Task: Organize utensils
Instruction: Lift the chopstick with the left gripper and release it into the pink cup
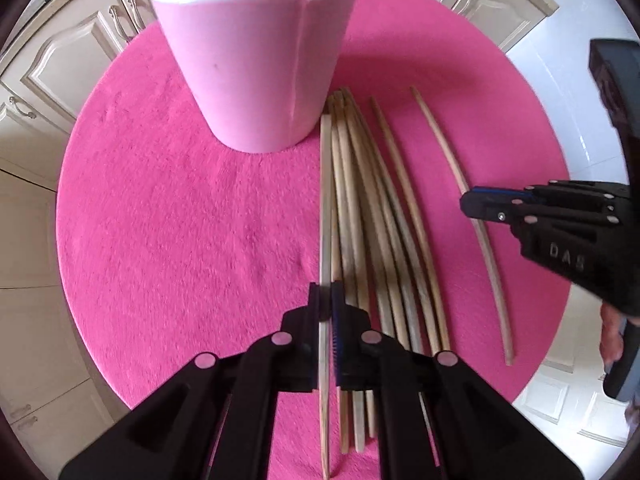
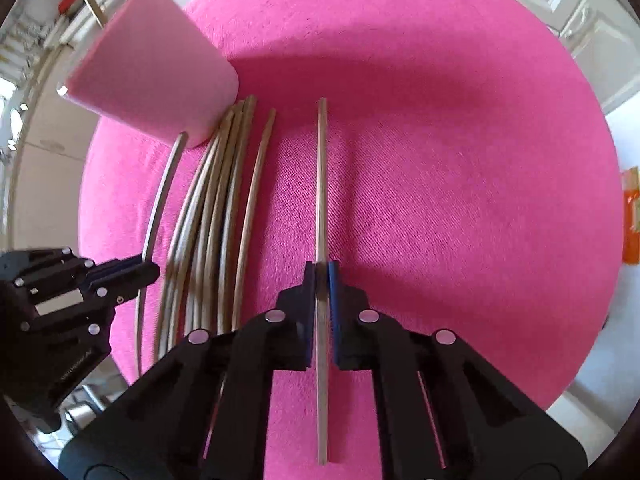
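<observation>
Several wooden chopsticks [image 1: 372,216] lie side by side on a round pink mat [image 1: 180,220]. A pale pink cup [image 1: 248,60] stands at the far side of the mat with sticks inside it. My left gripper [image 1: 327,300] is shut on one chopstick [image 1: 326,200] at the left of the pile. My right gripper [image 2: 321,276] is shut on a separate chopstick [image 2: 321,184] lying to the right of the pile [image 2: 216,208]. The cup [image 2: 152,80] shows at upper left in the right wrist view. Each gripper appears in the other's view: right [image 1: 472,200], left [image 2: 148,268].
Cream kitchen cabinets [image 1: 60,60] surround the mat on the left and far side. White tiled floor [image 1: 560,80] lies to the right. An orange packet [image 2: 632,216] sits at the right edge of the right wrist view.
</observation>
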Available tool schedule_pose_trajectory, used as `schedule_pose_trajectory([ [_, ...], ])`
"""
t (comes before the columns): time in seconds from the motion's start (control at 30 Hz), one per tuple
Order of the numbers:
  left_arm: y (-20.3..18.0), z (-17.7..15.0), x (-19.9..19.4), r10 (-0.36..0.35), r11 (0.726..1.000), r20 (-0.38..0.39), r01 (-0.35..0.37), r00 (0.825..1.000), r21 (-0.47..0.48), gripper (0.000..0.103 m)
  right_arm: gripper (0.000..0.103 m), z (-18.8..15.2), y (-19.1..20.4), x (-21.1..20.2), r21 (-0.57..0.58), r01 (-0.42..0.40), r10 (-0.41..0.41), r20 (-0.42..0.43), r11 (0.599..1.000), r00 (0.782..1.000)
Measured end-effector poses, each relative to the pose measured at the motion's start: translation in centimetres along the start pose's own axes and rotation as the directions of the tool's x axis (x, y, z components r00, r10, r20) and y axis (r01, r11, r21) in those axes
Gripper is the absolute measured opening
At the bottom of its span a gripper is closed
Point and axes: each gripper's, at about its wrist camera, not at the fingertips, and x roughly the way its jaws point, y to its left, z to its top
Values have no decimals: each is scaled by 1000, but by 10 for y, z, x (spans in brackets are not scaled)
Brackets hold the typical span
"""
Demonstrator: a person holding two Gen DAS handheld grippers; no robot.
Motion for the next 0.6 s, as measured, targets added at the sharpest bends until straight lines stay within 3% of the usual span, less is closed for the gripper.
schedule_pose_trajectory([
  [0.17, -14, -9, -30, -37, 999, 96, 35, 995, 16, 5, 6, -9, -20, -20, 60, -127, 123, 59, 990, 991],
  [0.33, -24, -17, -66, -66, 998, 238, 61, 969, 28, 5, 6, -17, -24, -52, 39, -223, 215, 150, 974, 965],
  [0.43, -20, -31, -89, -61, 998, 337, 63, 939, 5, 5, 6, -25, -16, -74, -5, -260, 256, 198, 965, 946],
  [0.57, -4, -44, -115, -57, 994, 462, 92, 885, -55, 5, 6, -25, 5, -96, -57, -298, 303, 251, 953, 919],
  [0.6, -1, -43, -126, -52, 992, 504, 102, 862, -73, 5, 6, -24, 6, -102, -71, -305, 313, 267, 950, 912],
])
